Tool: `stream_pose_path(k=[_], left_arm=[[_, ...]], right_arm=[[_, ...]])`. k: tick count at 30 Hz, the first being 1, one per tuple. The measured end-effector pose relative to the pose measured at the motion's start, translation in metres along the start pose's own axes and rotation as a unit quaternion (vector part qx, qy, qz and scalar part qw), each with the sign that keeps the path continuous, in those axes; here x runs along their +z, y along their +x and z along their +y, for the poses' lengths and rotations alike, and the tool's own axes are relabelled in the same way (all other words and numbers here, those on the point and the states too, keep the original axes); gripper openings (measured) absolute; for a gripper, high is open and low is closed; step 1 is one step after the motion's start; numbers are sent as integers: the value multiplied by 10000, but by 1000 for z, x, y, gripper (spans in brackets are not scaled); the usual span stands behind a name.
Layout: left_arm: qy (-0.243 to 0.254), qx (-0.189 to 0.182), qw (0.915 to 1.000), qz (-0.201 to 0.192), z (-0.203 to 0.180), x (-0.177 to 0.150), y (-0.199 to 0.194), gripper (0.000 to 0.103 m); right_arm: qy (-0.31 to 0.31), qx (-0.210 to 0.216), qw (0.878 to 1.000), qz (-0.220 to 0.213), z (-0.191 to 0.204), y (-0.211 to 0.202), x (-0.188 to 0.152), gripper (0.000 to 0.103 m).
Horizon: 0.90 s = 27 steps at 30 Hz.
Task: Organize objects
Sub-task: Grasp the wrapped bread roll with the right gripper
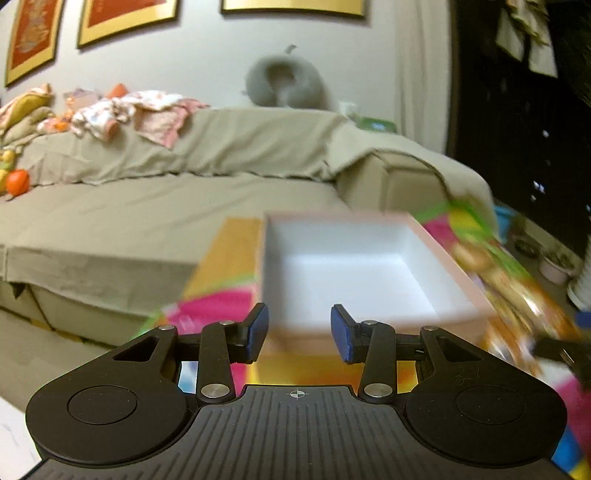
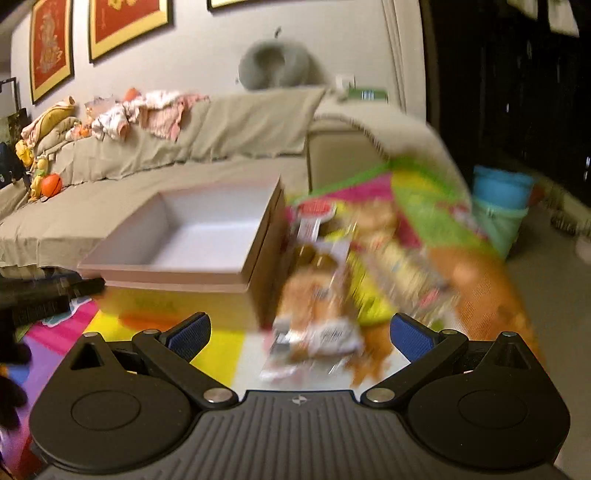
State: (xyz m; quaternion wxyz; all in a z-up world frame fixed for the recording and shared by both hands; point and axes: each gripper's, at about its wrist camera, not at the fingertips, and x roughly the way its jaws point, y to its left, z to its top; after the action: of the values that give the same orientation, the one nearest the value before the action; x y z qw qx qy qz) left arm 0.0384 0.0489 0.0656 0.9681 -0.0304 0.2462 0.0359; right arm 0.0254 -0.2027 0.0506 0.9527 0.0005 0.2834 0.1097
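Now both tongs hang empty: left tongs [image 1: 299, 332] half spread before the box [image 1: 354, 266], right tongs [image 2: 300, 332] wide over blurred snack packets [image 2: 317, 314].

One open box [image 2: 207, 236], empty. Snack packets [image 2: 321, 321] beside it are too blurry to count, looks like several. Two tools [image 1: 299, 328] [image 2: 301, 334], one neck pillow [image 1: 284, 81], three framed pictures [image 1: 125, 18].

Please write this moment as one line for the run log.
left gripper: open, empty | right gripper: open, empty | shallow pink cardboard box with white inside: empty | blurred snack packets: beside box, on colourful mat
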Motion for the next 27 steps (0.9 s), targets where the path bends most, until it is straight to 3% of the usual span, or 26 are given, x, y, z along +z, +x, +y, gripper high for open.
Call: stream_pose_path(k=[3,5,12,14,16,17,21,23,25,27], left_arm=[[101,153,9998,87,12,24,28,43],[153,212,9988,417,20,36,55,43],[-45,38,9963,855,31,34,98,42],[-37,-61,9953,963,29,31,104,35],[-58,-137,9940,1082,26,28,109,18],[-30,-67,9941,1082,25,26,109,16],[-10,-56,9948,1015,28,24,108,10],[-38,-115,9945,1041,31,25,108,11],[-30,-129,9943,1054,31,25,108,11],[-28,-133,9943,1059,31,26,109,11]], right_arm=[[-220,39,9997,20,-5,0,10,103],[-326,40,9994,89,-9,2,14,103],[-688,169,9963,482,-12,14,8,103],[-818,181,9951,533,-7,22,7,103],[-916,216,9939,568,-3,33,9,102],[-934,223,9936,594,-2,39,10,102],[-1102,213,9907,773,1,65,10,91],[-1172,214,9891,866,1,75,10,80],[-1164,223,9881,976,1,80,11,61],[-1117,192,9885,998,1,77,13,58]])
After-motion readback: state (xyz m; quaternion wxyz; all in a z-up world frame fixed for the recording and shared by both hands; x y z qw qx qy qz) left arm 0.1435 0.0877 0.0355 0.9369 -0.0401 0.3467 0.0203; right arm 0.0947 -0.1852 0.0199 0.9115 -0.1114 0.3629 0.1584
